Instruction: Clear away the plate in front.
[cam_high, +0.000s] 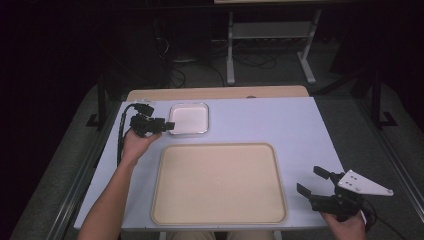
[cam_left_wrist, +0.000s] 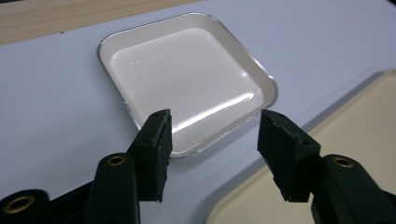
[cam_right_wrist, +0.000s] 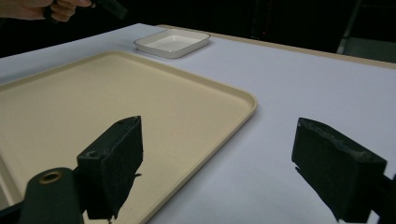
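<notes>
We see the left claw (cam_left_wrist: 212, 140) wide, empty, over the near edge of the white square dish (cam_left_wrist: 187, 79) near the desk's (cam_high: 280, 120) far-left corner. Right claw (cam_right_wrist: 219, 163) wide, empty, at near-right corner beside the beige tray (cam_high: 220, 182).

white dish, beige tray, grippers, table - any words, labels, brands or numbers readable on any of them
None: no readable text in any view.
The small white square dish is plain, with glare spots but no print.
The beige tray is bare; a faint pale mark near its middle in the high view is too small to tell whether it is text.
The left gripper and right gripper show black pads and brass eyelets, no markings.
The table carries no label.
</notes>
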